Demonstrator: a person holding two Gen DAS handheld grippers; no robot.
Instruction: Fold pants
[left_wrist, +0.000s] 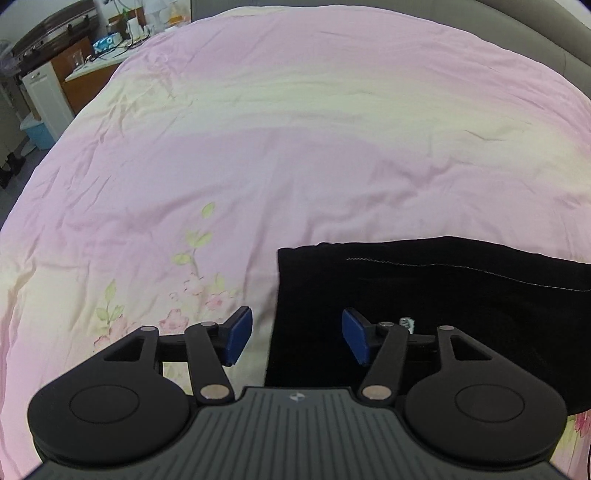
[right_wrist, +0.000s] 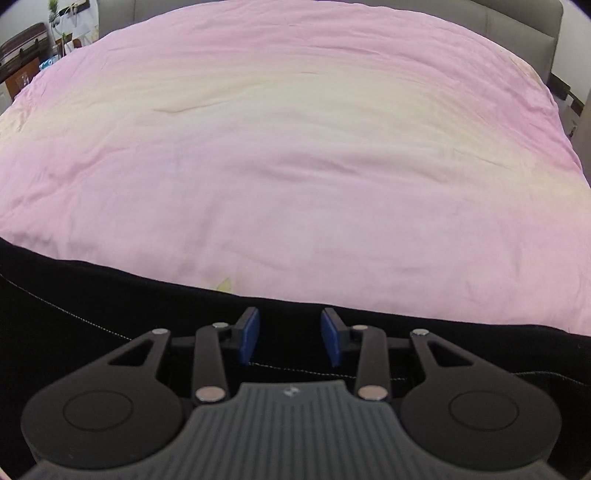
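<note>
Left wrist: black pants (left_wrist: 443, 314) lie lengthwise left-to-right on bedspread (left_wrist: 295, 147).

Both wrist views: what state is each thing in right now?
Black pants: lying flat on the bed, one straight edge squared.
Pink bedspread: spread out, lightly wrinkled.
Left gripper: fingers open over the pants' edge, holding nothing.
Right gripper: fingers apart above the pants, nothing between them.

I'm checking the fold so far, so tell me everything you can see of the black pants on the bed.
The black pants lie flat on the pink floral bedcover, a soft, matte dark fabric with a pale line of stitching along a seam. One straight end edge and its corner show in the left wrist view, and a small white tag near it. In the right wrist view they stretch across the frame. Neither gripper visibly grips them.
</note>
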